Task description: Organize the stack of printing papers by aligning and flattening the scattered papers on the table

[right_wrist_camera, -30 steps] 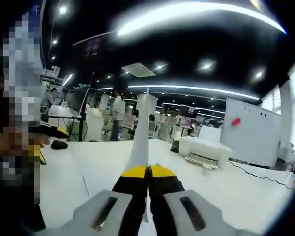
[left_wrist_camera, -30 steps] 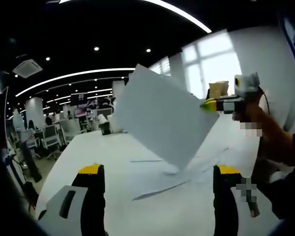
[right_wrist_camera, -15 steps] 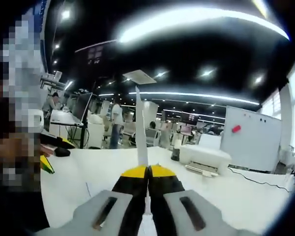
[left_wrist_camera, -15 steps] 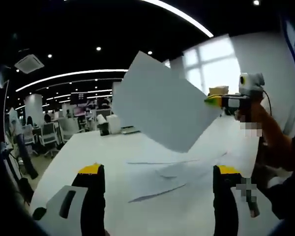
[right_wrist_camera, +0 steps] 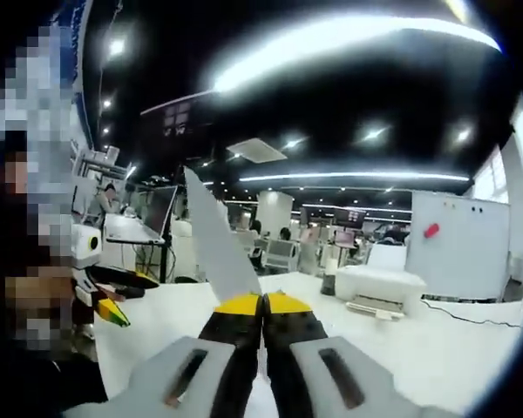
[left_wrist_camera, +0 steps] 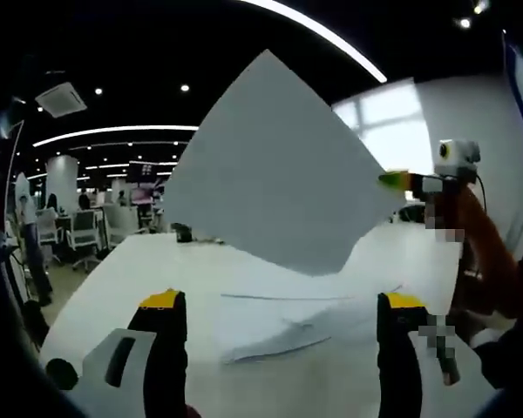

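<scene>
The right gripper (right_wrist_camera: 262,305) is pinching one sheet of printing paper (left_wrist_camera: 279,174) by its edge, jaws pressed together, holding it in the air above the white table (left_wrist_camera: 122,279). The left gripper (left_wrist_camera: 279,313) is hovering with jaws spread over the scattered papers (left_wrist_camera: 279,322) lying on the table. Held at one edge, the sheet is liable to sag, swing or crease, and landing askew would worsen the mess.

Left yellow-tipped black two-jaw gripper (left_wrist_camera: 279,305) — jaws spread wide, level, holding nothing | right yellow-tipped black two-jaw gripper (right_wrist_camera: 262,303) — jaws pressed together, raised, pinching a white paper sheet (left_wrist_camera: 279,174) by its edge
</scene>
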### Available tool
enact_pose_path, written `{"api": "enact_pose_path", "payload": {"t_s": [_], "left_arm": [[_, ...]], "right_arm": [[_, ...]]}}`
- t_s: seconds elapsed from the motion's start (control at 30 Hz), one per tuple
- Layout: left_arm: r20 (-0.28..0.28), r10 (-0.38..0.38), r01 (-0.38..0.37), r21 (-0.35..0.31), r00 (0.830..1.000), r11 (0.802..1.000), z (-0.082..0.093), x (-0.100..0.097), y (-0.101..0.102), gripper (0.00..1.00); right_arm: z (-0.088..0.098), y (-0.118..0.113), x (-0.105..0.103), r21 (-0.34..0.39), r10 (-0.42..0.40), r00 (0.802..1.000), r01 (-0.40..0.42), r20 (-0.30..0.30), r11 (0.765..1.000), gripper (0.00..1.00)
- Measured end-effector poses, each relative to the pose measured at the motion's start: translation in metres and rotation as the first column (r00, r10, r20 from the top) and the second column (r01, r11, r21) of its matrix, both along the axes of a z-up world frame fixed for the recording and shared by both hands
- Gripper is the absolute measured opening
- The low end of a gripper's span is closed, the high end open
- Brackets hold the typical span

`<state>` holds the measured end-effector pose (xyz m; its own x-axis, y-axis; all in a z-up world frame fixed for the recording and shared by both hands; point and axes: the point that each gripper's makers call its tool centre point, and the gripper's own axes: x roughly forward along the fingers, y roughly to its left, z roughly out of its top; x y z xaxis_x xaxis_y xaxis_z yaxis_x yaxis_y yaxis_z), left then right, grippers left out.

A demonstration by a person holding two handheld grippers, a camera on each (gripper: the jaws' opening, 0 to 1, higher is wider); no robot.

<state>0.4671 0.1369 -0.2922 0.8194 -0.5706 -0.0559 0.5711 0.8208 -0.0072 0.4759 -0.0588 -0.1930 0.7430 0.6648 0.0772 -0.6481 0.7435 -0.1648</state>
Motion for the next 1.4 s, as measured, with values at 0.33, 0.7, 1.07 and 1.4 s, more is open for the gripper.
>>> {"api": "enact_pose_path", "payload": {"t_s": [0.33,0.7,1.07,1.4], "left_arm": [[-0.004,0.028,-0.028,-0.024,1.000,0.999,-0.002,0.007,0.007,0.92],[0.000,0.064,-0.064,-0.052,0.998,0.997,-0.001,0.011,0.018,0.90],[0.116,0.006,0.026,-0.276,0.993,0.961,0.030,0.007,0.017,0.74],[0.211,-0.053,0.138,-0.412,0.976,0.901,0.054,-0.003,0.017,0.53]], "right_arm": [[0.017,0.004,-0.016,0.035,0.040,0.999,-0.041,0.025,0.999,0.00],[0.030,-0.001,-0.024,0.068,0.051,0.998,-0.054,0.048,0.996,0.00],[0.037,-0.005,-0.027,0.166,0.107,0.994,-0.109,0.018,0.980,0.00],[0.032,-0.007,-0.026,0.229,0.150,0.988,-0.140,-0.029,0.963,0.00]]}}
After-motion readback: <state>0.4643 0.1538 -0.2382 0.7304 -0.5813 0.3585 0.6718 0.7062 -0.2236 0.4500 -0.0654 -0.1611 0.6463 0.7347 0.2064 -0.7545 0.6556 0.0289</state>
